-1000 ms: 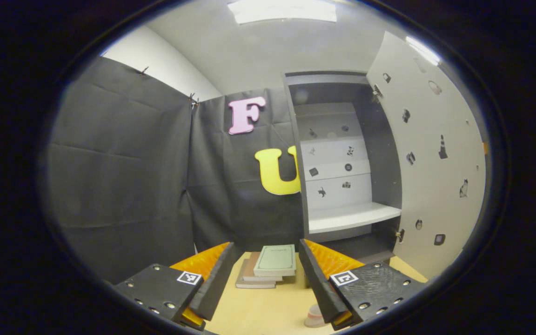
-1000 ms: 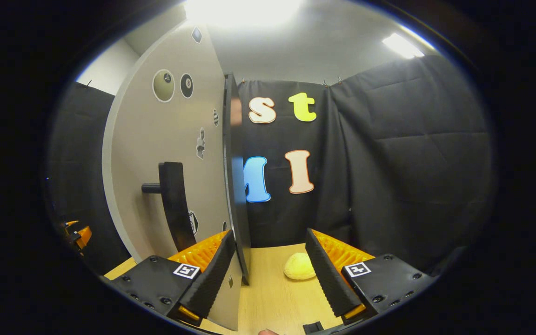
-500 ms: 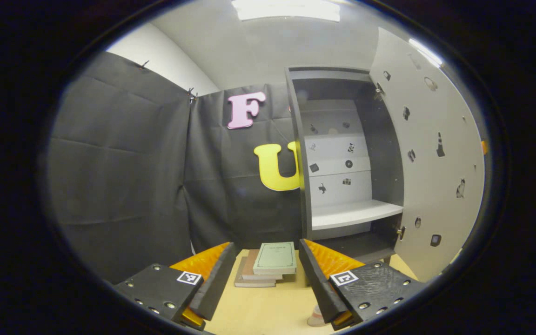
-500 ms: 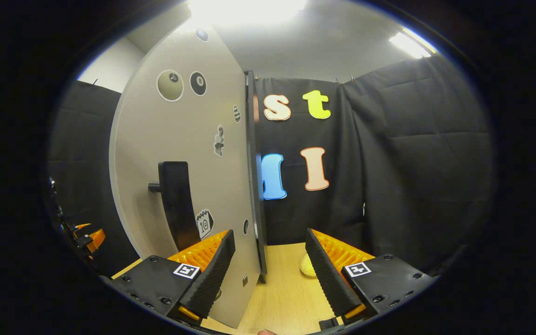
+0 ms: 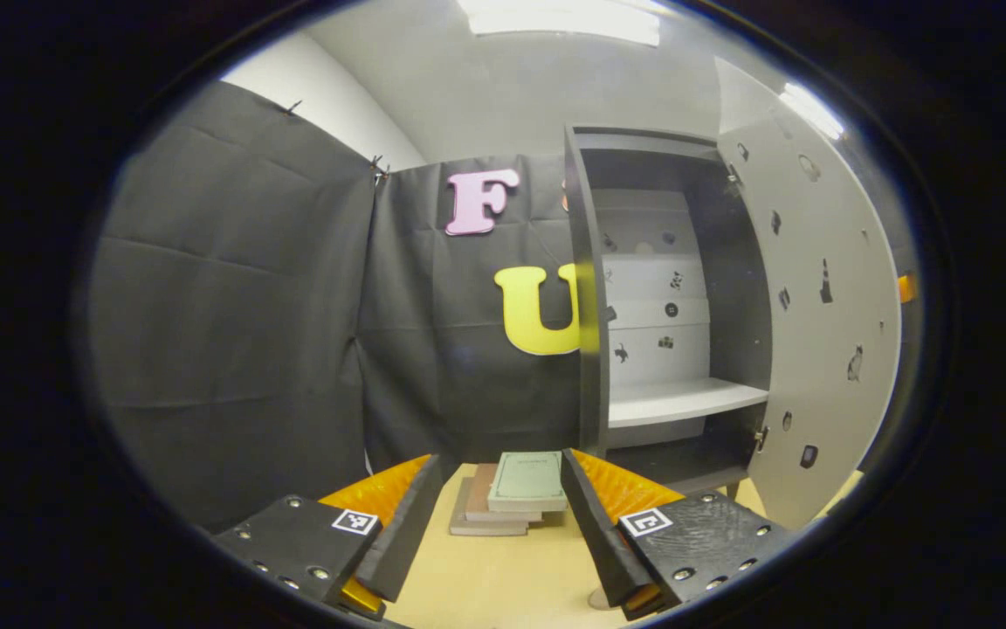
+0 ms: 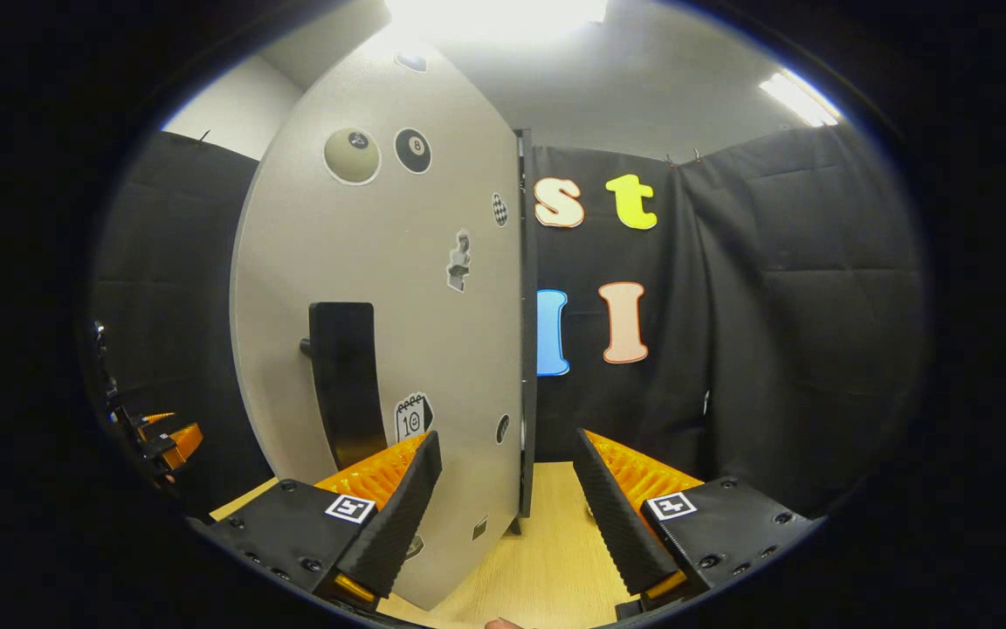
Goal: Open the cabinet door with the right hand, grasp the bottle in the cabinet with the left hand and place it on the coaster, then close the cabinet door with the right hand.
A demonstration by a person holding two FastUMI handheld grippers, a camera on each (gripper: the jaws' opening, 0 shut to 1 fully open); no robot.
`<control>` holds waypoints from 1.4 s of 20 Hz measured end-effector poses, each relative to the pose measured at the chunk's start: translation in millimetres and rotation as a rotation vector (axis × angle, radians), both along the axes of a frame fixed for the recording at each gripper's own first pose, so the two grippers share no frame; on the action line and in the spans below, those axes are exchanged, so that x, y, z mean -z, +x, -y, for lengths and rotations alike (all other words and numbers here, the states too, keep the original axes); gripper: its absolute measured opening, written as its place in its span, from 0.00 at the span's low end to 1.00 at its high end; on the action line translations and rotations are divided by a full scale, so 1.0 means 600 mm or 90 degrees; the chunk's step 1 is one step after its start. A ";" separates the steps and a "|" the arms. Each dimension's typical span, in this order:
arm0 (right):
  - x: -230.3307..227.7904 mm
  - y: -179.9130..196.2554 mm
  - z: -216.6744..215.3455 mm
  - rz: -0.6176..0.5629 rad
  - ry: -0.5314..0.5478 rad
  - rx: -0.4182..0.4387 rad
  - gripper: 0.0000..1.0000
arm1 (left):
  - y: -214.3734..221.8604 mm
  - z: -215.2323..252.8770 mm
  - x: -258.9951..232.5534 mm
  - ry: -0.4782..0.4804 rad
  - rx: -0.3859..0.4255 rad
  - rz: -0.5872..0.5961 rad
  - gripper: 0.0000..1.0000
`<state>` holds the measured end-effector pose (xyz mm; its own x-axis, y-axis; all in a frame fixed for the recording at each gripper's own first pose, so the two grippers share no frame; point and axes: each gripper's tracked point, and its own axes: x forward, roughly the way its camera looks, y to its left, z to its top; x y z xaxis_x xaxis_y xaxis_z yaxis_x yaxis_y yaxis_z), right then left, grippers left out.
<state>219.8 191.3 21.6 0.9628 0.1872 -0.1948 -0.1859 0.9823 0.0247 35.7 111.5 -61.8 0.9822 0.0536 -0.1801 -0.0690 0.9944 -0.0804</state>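
Cabinet door point(image 6: 398, 288), ajar, bottle out and shelf bare: right gripper point(image 6: 503, 511), fingers wide apart and empty, should push flat beside handle point(image 6: 344, 380), steadily until flush.

Coaster point(image 5: 597, 598) mostly hidden behind the left gripper's finger; cabinet door's point(image 6: 398, 288) near corner cut off low.

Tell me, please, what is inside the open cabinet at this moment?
In the left gripper view, the cabinet shows a bare white shelf and small stickers on its back panel. No bottle is visible there. The dark bottom compartment is shadowed and partly hidden behind the left gripper's fingers.
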 end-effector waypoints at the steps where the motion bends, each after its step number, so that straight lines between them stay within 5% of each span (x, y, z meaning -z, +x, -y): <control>1: 0.000 0.000 -0.009 -0.001 0.000 -0.004 0.97 | -0.003 -0.006 0.004 -0.003 -0.002 -0.002 0.82; 25: 0.023 0.091 -0.280 0.010 0.033 -0.138 0.92 | -0.075 -0.163 0.027 0.036 -0.070 -0.018 0.84; 28: 0.027 0.097 -0.301 0.017 0.016 -0.132 0.97 | -0.097 -0.189 0.028 0.038 -0.083 -0.023 0.82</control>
<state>278.0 371.7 5.2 0.9079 0.3868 -0.1616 -0.3853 0.9218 0.0415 -22.3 224.9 -78.7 0.9592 0.1920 -0.2074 -0.1997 0.9797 -0.0167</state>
